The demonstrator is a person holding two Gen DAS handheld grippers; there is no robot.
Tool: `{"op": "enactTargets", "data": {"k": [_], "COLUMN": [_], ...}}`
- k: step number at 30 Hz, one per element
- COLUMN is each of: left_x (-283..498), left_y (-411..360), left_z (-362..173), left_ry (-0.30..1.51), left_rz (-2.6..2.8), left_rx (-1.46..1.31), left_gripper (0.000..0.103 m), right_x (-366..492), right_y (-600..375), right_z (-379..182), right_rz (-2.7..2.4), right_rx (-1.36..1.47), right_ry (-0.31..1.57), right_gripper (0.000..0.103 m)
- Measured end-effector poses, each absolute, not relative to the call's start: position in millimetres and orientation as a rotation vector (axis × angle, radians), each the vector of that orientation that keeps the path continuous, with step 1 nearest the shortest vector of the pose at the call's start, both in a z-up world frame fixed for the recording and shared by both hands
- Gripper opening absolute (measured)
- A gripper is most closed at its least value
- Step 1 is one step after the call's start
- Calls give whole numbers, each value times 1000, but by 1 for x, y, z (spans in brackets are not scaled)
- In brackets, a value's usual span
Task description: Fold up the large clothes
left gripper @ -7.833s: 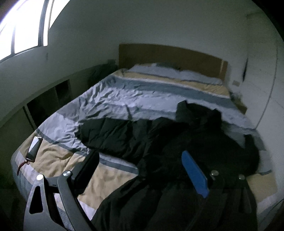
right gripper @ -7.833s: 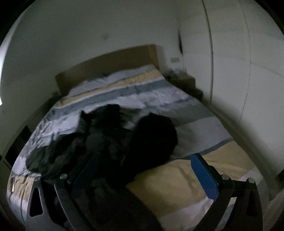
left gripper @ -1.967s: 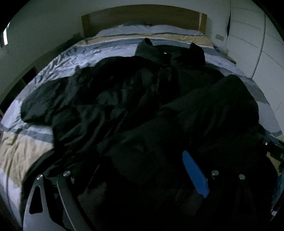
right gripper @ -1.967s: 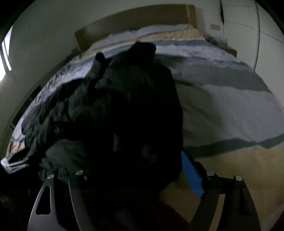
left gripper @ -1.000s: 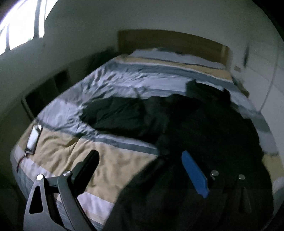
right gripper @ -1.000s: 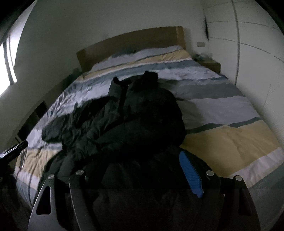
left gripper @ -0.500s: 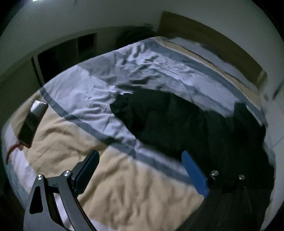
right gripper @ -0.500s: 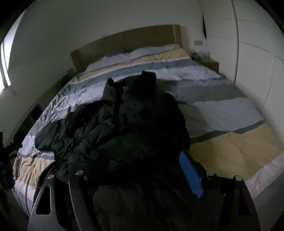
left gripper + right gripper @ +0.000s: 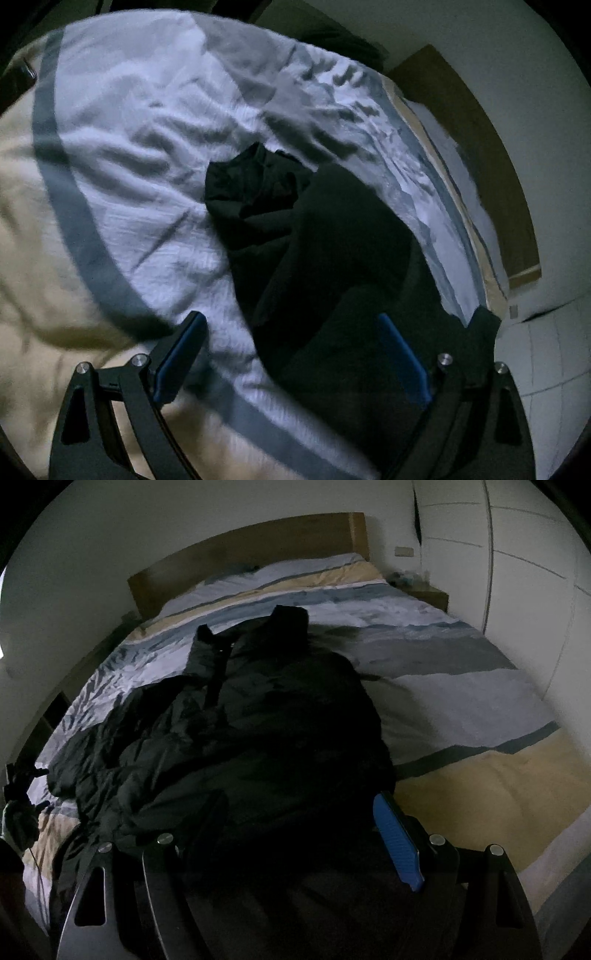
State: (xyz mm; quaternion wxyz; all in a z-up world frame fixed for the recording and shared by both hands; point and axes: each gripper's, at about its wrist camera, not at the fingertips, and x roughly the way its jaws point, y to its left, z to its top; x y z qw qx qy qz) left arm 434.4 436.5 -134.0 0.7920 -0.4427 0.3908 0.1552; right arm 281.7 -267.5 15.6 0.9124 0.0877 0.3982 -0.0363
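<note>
- left wrist view: black jacket (image 9: 332,258) lies on the striped duvet (image 9: 129,184), its sleeve (image 9: 251,188) thrown out over the pale band, cuff bunched.
- left gripper (image 9: 291,354) hangs over the sleeve's near part, tilted so the bed runs off diagonally to the headboard (image 9: 476,155) at upper right.
- its tongs stand wide; left pad (image 9: 181,354) is over bare duvet, right pad (image 9: 402,358) over the jacket's body. nothing between them is pinched.
- step in hand, as i judge it: lining up on the sleeve to fold it in over the body. next move would call for a drop onto the sleeve, a firm nip through thick padded fabric, then a carry across toward the middle.
- picture is soft and dim; seams can't be made out.
- right wrist view: jacket (image 9: 258,738) lies lengthwise up the bed, collar (image 9: 288,624) toward the headboard (image 9: 251,554), zip line showing, left sleeve (image 9: 85,760) trailing to the bed edge.
- right gripper (image 9: 303,834) sits low at the hem end, level, pointing up the bed.
- tongs wide here too; right pad (image 9: 397,842) shows clear at the jacket's edge by the tan band. the left finger is lost against black cloth, so whether hem fabric lies between them i can't tell; it doesn't look clamped.
- left gripper's dark frame (image 9: 18,805) just shows at the far left edge.
- jacket is still spread and rumpled; folding barely begun, by my reckoning.
</note>
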Motion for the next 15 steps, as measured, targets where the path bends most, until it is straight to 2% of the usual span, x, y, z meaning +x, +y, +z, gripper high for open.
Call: {"op": "enactTargets", "data": {"k": [6,8,10,15], "left_x": [450,456,460,463], "left_y": [439,433,431,423], "left_z": [-150,-147,-146,-137], "left_ry": [795,794,792,784], "left_rz": [299,277,264,249], "left_rx": [-1029,-1005,-1005,-973], "left_gripper": [91,76,50,18], "right_x": [285,285,286,283], "right_y": [-270,-270,-268,-261], "right_z": [14,13,13,18], "right_rz": [-97,-91,-86,-78], "right_rx": [150,146,143,116], "right_ry": [823,825,825,816], "right_gripper": [80,80,80,80]}}
